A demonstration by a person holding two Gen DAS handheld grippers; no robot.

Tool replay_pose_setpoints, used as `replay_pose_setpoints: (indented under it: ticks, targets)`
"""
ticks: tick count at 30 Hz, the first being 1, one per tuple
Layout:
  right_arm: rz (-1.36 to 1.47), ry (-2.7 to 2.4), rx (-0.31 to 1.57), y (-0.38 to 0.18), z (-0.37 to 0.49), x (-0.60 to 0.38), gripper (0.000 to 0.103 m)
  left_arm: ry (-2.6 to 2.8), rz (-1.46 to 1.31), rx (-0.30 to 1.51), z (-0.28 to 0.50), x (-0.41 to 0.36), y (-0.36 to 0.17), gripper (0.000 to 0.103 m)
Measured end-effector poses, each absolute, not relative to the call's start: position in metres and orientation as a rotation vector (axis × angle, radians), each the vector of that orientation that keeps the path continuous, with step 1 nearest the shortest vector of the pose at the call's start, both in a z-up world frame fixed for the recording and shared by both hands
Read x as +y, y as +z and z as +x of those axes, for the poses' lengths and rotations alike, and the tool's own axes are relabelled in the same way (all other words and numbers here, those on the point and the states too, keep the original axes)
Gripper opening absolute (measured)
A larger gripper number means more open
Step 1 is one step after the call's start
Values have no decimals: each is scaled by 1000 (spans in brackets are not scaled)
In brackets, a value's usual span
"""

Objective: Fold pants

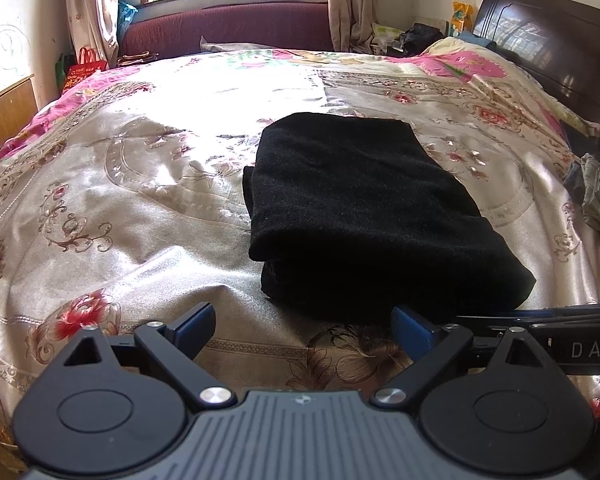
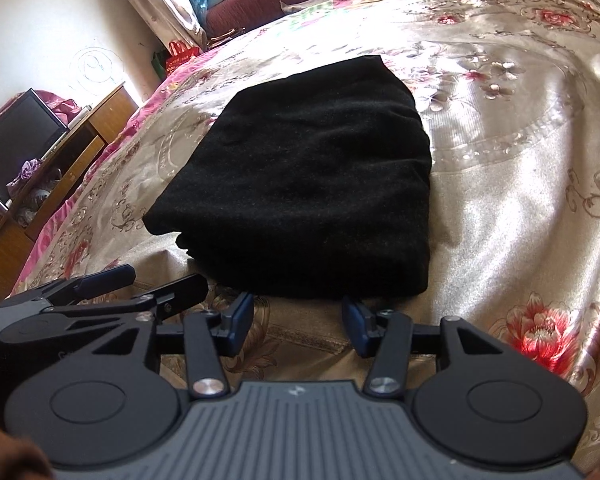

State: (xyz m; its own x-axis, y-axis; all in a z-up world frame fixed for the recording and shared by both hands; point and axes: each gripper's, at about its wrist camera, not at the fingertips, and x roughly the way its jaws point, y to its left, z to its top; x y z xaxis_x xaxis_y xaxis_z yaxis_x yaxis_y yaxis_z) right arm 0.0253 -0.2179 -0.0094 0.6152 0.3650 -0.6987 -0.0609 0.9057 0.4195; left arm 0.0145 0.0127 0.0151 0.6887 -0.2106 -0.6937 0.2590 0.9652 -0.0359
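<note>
**Folded pants on bed, both grippers empty**

Wooden cabinet (image 2: 56,184) with dark screen (image 2: 20,140) at far left, red bag (image 1: 85,67) by curtain (image 1: 90,8). Black pants (image 1: 364,216) lie folded in a stack mid-bed on floral bedspread (image 1: 120,184). Left gripper (image 1: 303,330) wide apart, holding nothing; right gripper (image 2: 298,322) likewise, just short of the pants' near edge. Headboard (image 1: 552,48) right; clothes pile (image 1: 598,196) cut off by frame. Fold layers indistinct.

Folded pants on a floral bedspread

Black pants (image 1: 364,216) lie folded on the bed (image 1: 120,184), a clothes pile (image 1: 596,196) at their three o'clock.
</note>
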Motion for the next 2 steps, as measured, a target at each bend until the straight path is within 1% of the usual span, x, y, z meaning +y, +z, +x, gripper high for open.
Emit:
replay_pose_setpoints:
  ticks: [2]
  targets:
    - [379, 250, 879, -10, 25, -219, 50, -260, 70, 764, 14, 12, 15, 103]
